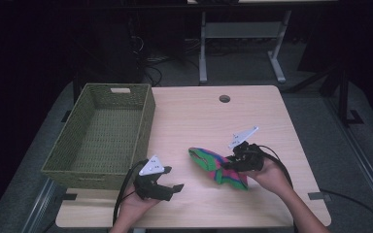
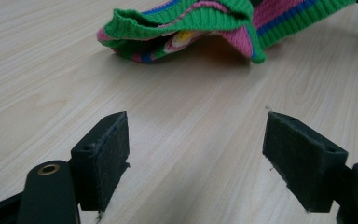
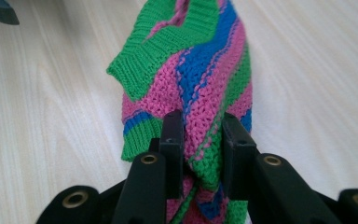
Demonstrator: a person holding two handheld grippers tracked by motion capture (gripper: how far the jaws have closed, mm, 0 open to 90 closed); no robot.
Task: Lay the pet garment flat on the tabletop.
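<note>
Right claw (image 3: 199,140) is clamped on the knitted sock (image 3: 200,74) at lower centre; keep that pinch firm while the left claw (image 2: 198,158), jaws apart, takes the cuff at the top

The high view is dim and a bit grainy. The room behind the desk (image 1: 252,116) is almost black, and only the desk top looks bright. Light falls from above, so shadows stay small and soft. The two gripper views are much brighter. In the left gripper view the knitted cloth (image 2: 205,23) casts a soft dark shadow, and the far desk looks washed out. In the right gripper view the desk glows nearly white, and the close black tongs (image 3: 203,140) look a little blurry.
</note>
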